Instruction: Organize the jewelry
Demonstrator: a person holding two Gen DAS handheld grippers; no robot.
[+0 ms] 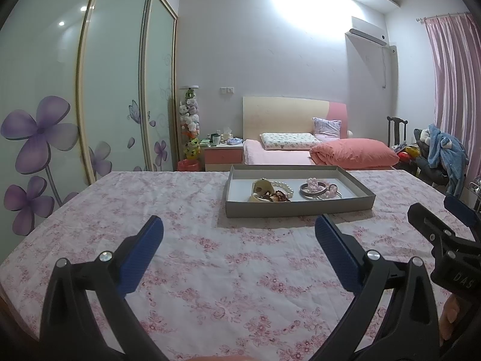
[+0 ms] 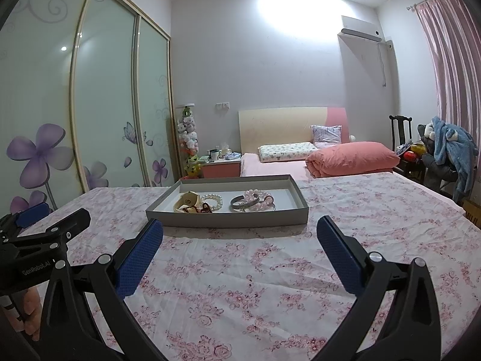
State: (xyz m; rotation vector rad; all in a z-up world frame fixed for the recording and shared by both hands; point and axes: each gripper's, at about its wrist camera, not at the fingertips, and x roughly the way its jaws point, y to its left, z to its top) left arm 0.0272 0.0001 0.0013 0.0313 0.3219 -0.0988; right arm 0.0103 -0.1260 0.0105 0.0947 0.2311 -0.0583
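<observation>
Two hand-held tools hover side by side over a surface spread with a pink floral cloth (image 1: 210,258), both released and empty. The left tool (image 1: 239,230) has its blue pads spread wide; the right tool (image 2: 240,231) is spread the same way. Each shows at the edge of the other's view, and a hand (image 2: 31,310) grips the left one's handle.

Beyond the fingertips, toward the far edge of the surface, sits a shallow grey tray (image 2: 228,218) holding the jewelry. At its left end lies a cream bangle (image 2: 187,201), touching a string of dark red beads (image 2: 202,208) and a white pearl bracelet (image 2: 212,201). Just right of these, apart from them, a silver bangle (image 2: 240,203) overlaps a pink bead bracelet (image 2: 259,198). The tray's right end is bare.

Past the surface stands a bed (image 1: 279,158) with a salmon quilt (image 1: 354,150) folded on it, a nightstand (image 1: 224,155) to its left, and sliding wardrobe doors (image 1: 114,84) printed with purple flowers. A pink curtain (image 1: 454,84) hangs at far right.
</observation>
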